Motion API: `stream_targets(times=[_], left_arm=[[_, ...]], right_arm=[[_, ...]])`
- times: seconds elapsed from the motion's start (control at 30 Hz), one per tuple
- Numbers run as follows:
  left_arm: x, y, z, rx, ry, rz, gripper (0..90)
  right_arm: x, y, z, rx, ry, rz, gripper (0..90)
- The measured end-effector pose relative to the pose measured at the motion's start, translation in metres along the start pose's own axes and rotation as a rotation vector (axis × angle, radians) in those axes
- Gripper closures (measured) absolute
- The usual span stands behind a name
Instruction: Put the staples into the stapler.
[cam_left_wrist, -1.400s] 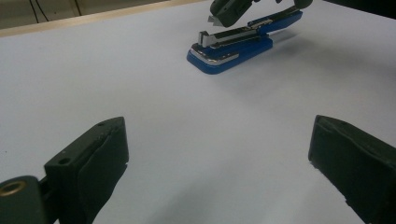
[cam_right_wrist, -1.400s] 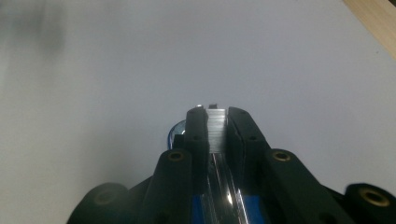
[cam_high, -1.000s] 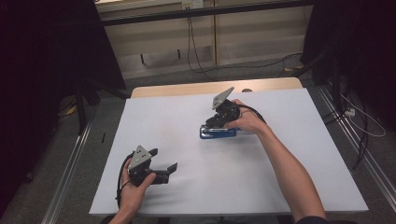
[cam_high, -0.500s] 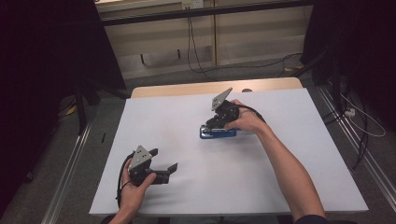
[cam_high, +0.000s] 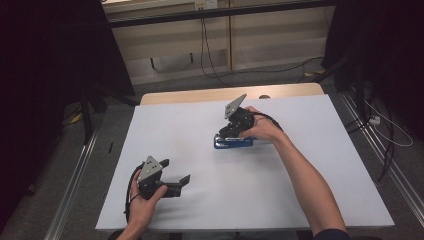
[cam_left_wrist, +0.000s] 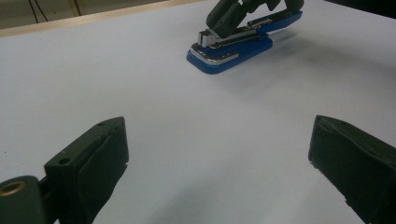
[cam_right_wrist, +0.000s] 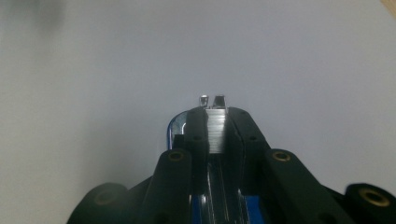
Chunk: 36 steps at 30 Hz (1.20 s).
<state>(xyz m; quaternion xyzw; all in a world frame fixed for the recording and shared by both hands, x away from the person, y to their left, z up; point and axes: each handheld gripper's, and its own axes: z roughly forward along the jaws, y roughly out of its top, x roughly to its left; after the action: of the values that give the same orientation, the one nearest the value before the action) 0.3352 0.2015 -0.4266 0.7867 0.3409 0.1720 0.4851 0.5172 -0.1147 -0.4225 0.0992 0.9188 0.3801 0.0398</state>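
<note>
we judge the blue stapler (cam_high: 233, 143) stiff, hinged, slick | our right gripper (cam_right_wrist: 217, 122) clamps its metal staple rail | our left gripper (cam_left_wrist: 219, 149) gapes empty | better hold: across the base

Bare white table (cam_high: 310, 165) all round; only the blue stapler (cam_high: 233, 143) stands mid-table.

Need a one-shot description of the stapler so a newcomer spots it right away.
Start at the white table and look toward its far middle, just short of the wooden edge strip. The stapler lies flat there, under the right tool, which is clamped on its metal staple channel. It is the one blue thing on the table, with a chrome nose.
</note>
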Motion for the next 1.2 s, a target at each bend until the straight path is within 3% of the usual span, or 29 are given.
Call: stream_targets(times=[1.2], left_arm=[[0.0000,-0.0003,0.0014,0.008,-0.007,-0.003,5.1]], right_arm=[[0.0017,0.0024,0.0034,-0.018,-0.017,0.022,77.9]])
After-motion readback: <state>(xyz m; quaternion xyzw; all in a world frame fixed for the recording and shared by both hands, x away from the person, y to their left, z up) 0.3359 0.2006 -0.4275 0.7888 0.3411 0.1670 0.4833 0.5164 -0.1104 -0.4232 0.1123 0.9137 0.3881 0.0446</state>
